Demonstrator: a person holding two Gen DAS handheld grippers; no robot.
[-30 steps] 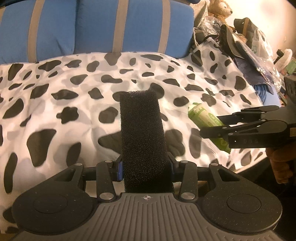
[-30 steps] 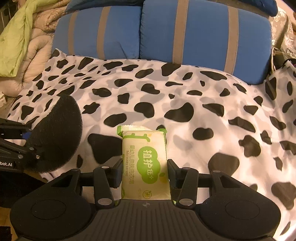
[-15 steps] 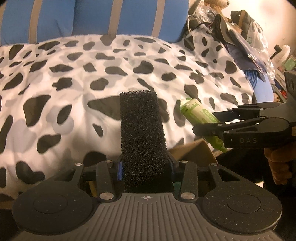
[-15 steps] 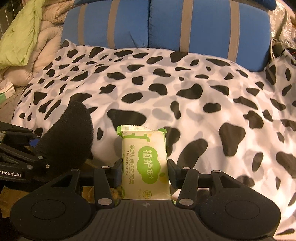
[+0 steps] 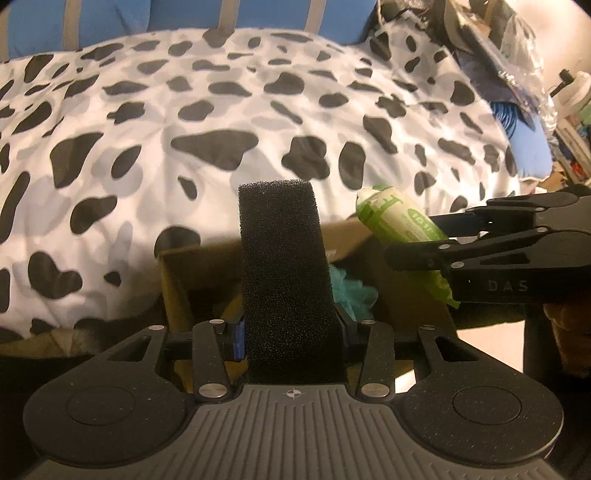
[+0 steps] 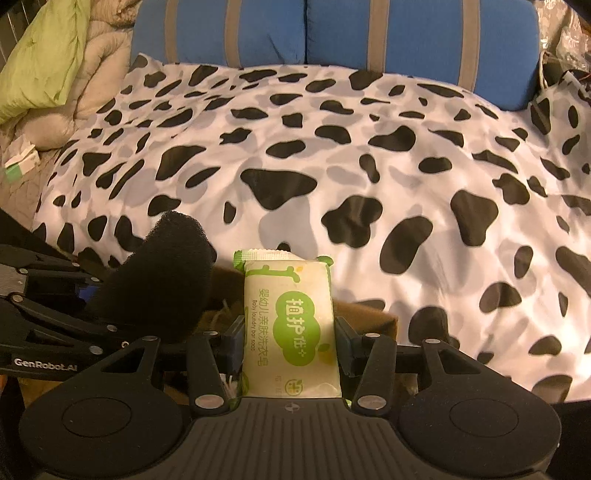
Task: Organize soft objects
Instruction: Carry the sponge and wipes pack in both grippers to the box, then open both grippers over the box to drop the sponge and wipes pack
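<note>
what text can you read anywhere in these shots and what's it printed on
"Baby laundry bar soap": soap packet held in the right gripper; it also carries large Chinese characters.
"GenRobot.AI": left gripper body, in the right wrist view.
"DAS": right gripper body, in the left wrist view.
Small print at the packet's bottom: too small to read.

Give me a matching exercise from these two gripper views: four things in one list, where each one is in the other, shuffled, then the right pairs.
Things:
1. black sponge
2. soap packet
3. teal fluffy thing
4. blue cushions

Places:
A. inside the cardboard box
B. behind the spotted blanket
C. in the left gripper
D. in the right gripper

Pairs: 1-C, 2-D, 3-A, 4-B
</note>
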